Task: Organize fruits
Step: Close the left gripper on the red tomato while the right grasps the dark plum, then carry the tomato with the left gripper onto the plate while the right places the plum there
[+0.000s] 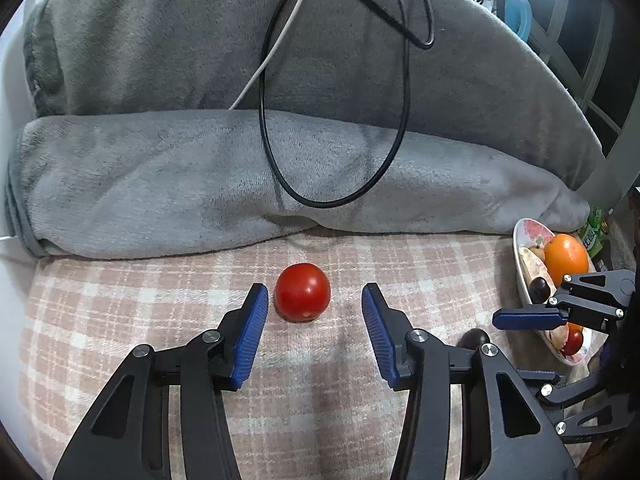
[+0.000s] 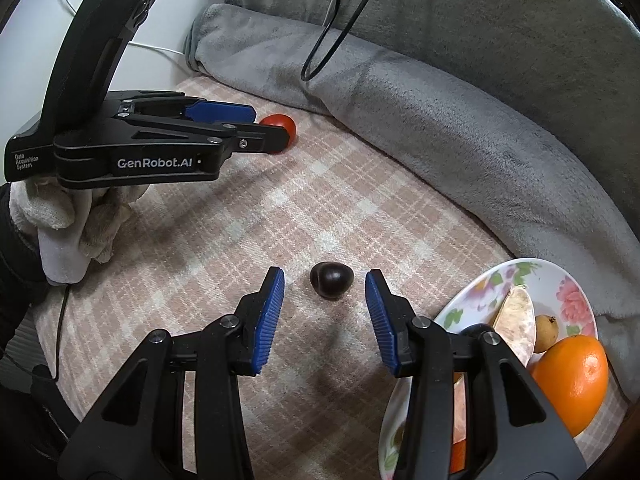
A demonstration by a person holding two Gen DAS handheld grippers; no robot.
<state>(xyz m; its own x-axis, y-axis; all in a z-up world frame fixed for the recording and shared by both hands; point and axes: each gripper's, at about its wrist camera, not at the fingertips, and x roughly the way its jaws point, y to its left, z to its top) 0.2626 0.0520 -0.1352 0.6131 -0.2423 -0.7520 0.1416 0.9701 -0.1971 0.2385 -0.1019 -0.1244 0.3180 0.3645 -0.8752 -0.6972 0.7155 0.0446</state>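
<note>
- Two grippers point down at a pink checked cloth [image 2: 280, 208] with fruit on it.
- Far left in the right wrist view, a hand in a white glove [image 2: 72, 216] holds the left gripper [image 1: 315, 300].
- Its jaws are spread apart, and nothing is pinched.
- A red tomato [image 1: 303, 292] sits on the cloth between the two blue pads [image 1: 252, 332].
- The tomato lies near the tips, closer to the left pad than to the right one. A thin strip of cloth shows between it and the left pad, so no pad presses on it.
- Behind the tomato lies a rolled grey blanket [image 1: 200, 176], with a black cable [image 1: 404, 92] looping down over it.
- Next comes a small dark plum [image 2: 332, 279] on the cloth.
- The right gripper [image 2: 325, 280] has its jaws spread too, one on each side of the plum.
- The plum sits about in the middle of the gap, level with the tips, and it touches neither pad.
- On the far right is a flowery plate [image 2: 532, 276], just beside the right jaw.
- On the plate are a big orange [image 2: 572, 380], a small yellow-brown fruit [image 2: 545, 332] and a pale flat piece [image 2: 516, 320].
</note>
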